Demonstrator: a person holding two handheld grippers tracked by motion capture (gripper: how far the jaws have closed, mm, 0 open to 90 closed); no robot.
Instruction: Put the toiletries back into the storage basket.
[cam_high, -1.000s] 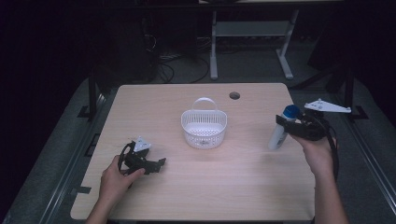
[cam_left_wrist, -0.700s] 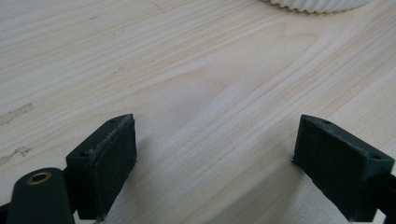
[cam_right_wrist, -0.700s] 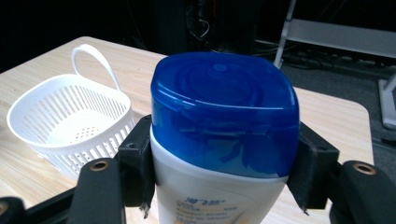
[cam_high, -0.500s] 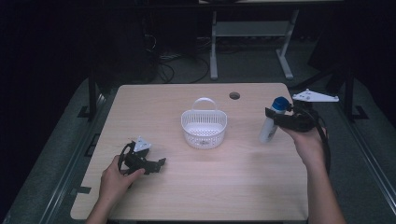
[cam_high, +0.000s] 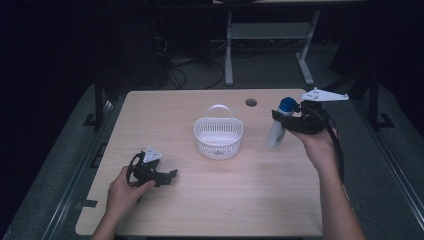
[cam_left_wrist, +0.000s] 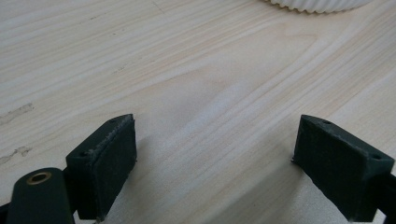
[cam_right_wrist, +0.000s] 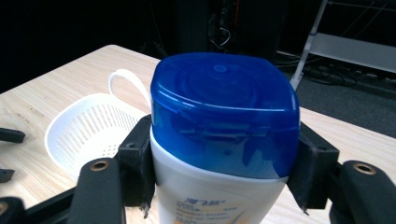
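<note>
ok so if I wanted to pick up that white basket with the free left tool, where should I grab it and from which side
Probably the handle loop standing above the far rim of the basket: it is thin enough to fit between the jaws, while the body looks too wide. Come down from above and close across the loop. The near rim wall is a fallback, with one jaw inside. The left tool sits open on the table.

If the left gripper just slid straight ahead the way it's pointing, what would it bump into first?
Probably the white basket. The left gripper rests open on bare table, and the basket's ribbed wall sits ahead, slightly right; it might only graze it.
</note>
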